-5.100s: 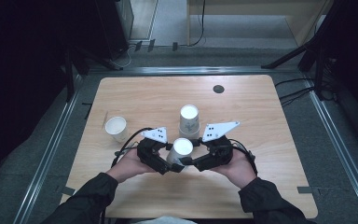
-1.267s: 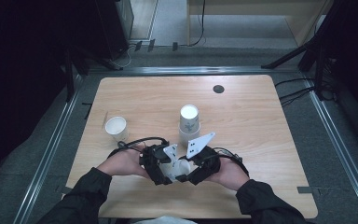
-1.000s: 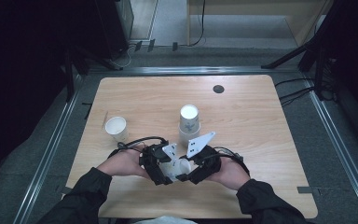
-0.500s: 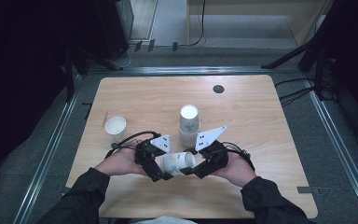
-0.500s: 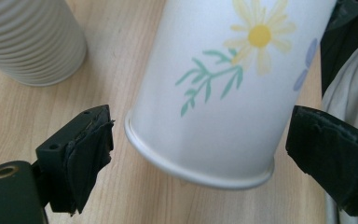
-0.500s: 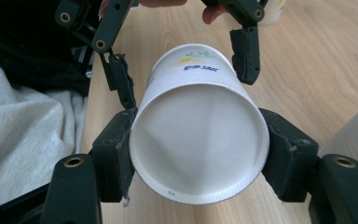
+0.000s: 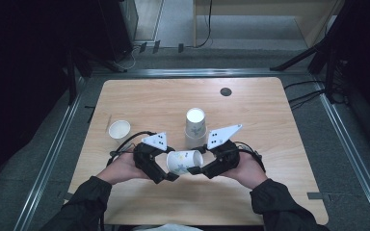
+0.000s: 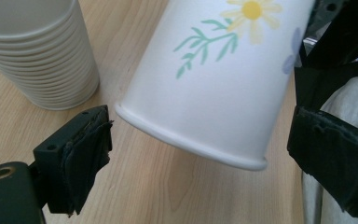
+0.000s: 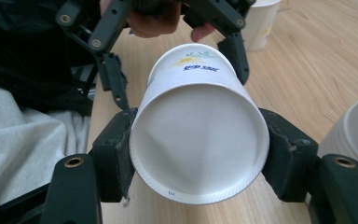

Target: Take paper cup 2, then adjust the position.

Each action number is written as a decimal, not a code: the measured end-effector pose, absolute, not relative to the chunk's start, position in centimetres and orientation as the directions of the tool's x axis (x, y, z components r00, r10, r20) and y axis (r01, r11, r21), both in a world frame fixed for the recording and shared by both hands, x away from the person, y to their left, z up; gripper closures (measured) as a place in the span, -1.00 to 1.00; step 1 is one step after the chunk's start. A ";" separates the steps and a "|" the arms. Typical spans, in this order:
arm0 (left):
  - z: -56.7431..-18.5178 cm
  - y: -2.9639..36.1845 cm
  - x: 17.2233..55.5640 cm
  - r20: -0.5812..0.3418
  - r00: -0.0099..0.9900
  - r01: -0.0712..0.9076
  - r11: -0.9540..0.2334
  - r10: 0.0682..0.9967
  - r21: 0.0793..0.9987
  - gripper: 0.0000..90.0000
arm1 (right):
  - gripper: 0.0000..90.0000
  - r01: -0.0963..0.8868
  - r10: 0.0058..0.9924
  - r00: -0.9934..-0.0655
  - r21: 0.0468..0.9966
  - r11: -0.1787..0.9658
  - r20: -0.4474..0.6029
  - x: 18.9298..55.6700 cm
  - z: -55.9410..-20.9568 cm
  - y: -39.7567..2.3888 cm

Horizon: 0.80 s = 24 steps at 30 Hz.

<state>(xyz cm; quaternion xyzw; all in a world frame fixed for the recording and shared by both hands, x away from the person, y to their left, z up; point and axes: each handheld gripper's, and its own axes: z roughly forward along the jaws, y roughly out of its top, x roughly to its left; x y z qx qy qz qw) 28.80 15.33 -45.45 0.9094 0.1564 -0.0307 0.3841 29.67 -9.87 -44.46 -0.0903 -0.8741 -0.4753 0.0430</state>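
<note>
In the high view, a white paper cup printed with flowers (image 7: pixel 184 162) lies on its side in the air just above the near half of the pale wooden table (image 7: pixel 270 125), between the person's two hands. The right gripper (image 7: pixel 203 169) grips it at its base end, while the left gripper (image 7: pixel 169 174) sits at its mouth end. Each gripper carries a grey three-cornered plate. Just behind the cup stands an upside-down stack of white paper cups (image 7: pixel 195 126), and a single upright white paper cup (image 7: pixel 119 129) stands well apart to the left. A small dark round disc (image 7: pixel 226 91) lies near the table's far edge.

In the left gripper view, the flowered cup (image 8: pixel 223 74) hangs tilted, its rolled rim nearest the camera. The left gripper (image 8: pixel 200 154) has just been opening: its two black padded jaws stand wide apart, one on each side of the rim, and neither pad touches the cup. The rim lies between them, clear of both. The ribbed stack of cups (image 8: pixel 42 51) stands on the wood at upper left.

In the right gripper view, the right gripper (image 9: pixel 198 156) is clamped on the flowered cup (image 9: pixel 198 135): both pads press against the wall at the base end, one on each side, and the recessed bottom faces the camera. Beyond the cup, the left gripper's (image 9: pixel 177 65) spread jaws flank its far end without touching it. The single cup (image 9: pixel 259 21) stands farther off at the top.
</note>
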 end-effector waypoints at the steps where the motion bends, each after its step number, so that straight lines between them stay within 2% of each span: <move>1: -45.5 15.4 28.8 -0.176 0.950 0.306 -0.651 0.258 0.694 -0.86 | -0.22 0.197 0.118 -0.980 0.822 0.534 0.159 29.8 -44.4 -10.0; 23: -45.2 15.3 28.3 -0.189 0.948 0.302 -0.546 0.255 0.782 -0.80 | -0.22 0.195 0.060 -0.980 0.852 0.486 0.190 29.8 -43.6 -9.6; 24: -45.2 15.4 28.2 -0.184 0.950 0.297 -0.542 0.254 0.786 -0.74 | -0.22 0.198 0.058 -0.979 0.851 0.486 0.194 29.8 -43.6 -9.6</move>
